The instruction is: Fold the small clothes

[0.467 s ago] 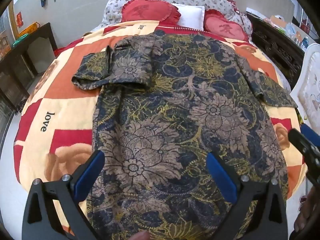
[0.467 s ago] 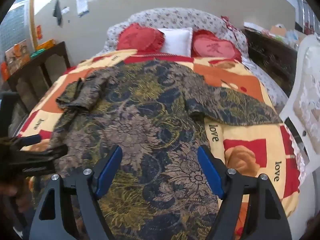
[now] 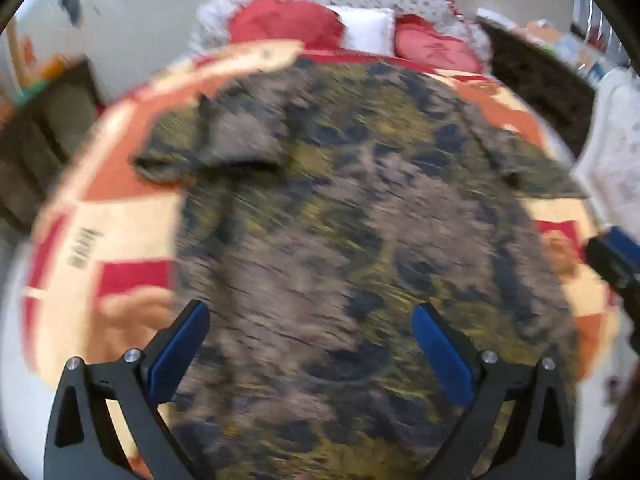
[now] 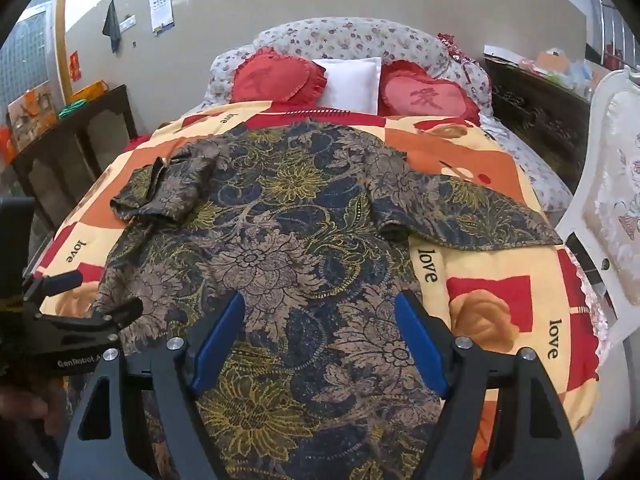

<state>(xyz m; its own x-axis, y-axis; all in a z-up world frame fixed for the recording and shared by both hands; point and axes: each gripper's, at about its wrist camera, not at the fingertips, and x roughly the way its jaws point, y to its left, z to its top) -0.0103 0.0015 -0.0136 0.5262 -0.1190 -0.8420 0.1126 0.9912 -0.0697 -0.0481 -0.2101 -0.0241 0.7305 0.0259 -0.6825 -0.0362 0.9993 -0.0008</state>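
A dark floral short-sleeved garment (image 4: 288, 232) lies spread flat on the bed; it also shows, blurred, in the left wrist view (image 3: 340, 220). Its left sleeve (image 4: 160, 196) is folded in over the body. Its right sleeve (image 4: 472, 212) lies spread out to the side. My left gripper (image 3: 310, 340) is open and empty above the garment's lower part. My right gripper (image 4: 320, 332) is open and empty above the lower hem. The left gripper also shows at the left edge of the right wrist view (image 4: 80, 312).
The bed carries a red, orange and cream quilt (image 4: 500, 288) with heart cushions (image 4: 276, 76) at the headboard. A dark wooden cabinet (image 4: 68, 140) stands left of the bed. A white chair (image 4: 612, 220) and a dark dresser (image 4: 536, 108) stand on the right.
Both grippers have risen and tilted up, so more of the room shows. The left wrist view is now motion-blurred. The garment has not moved.
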